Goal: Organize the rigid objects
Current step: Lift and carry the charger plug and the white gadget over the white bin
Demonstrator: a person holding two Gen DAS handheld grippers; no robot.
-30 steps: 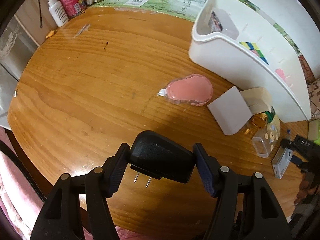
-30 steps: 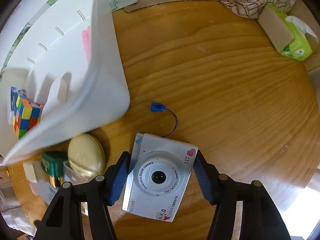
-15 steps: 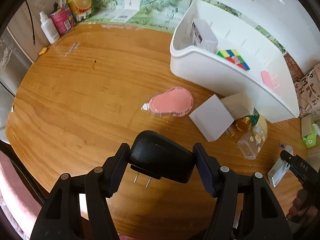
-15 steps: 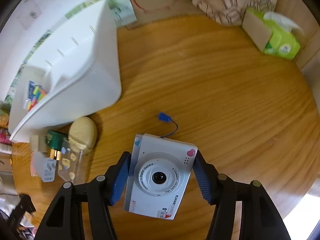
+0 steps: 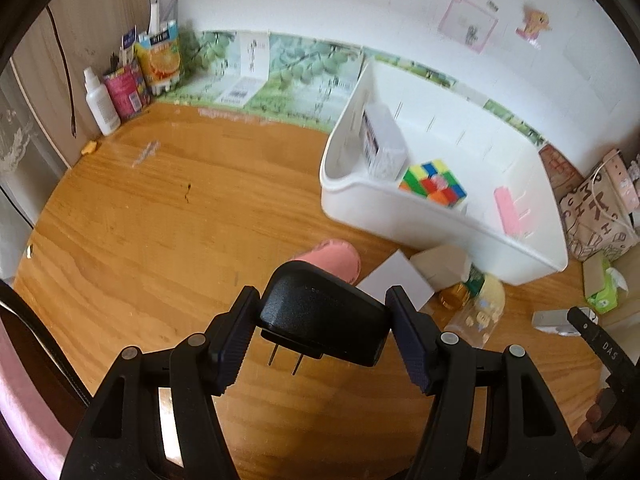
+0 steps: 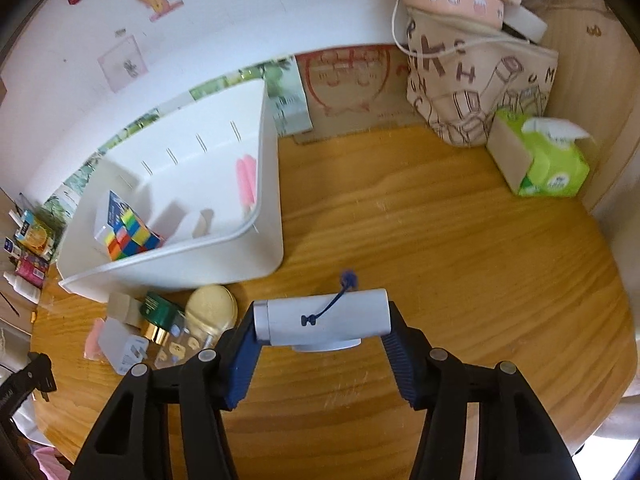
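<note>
Now left tool [image 5: 322,330] clamps black charger [image 5: 320,320]; right tool [image 6: 320,338], jaws just closing, grips camera [image 6: 324,316].

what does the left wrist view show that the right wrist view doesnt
Only the left wrist view: the left gripper clamping a black plug adapter.

Only the right wrist view: the right gripper clamping the white toy camera edge-on, and all of the patterned bag.

Both: the white bin, the colour cube inside it and the green tissue pack.
</note>
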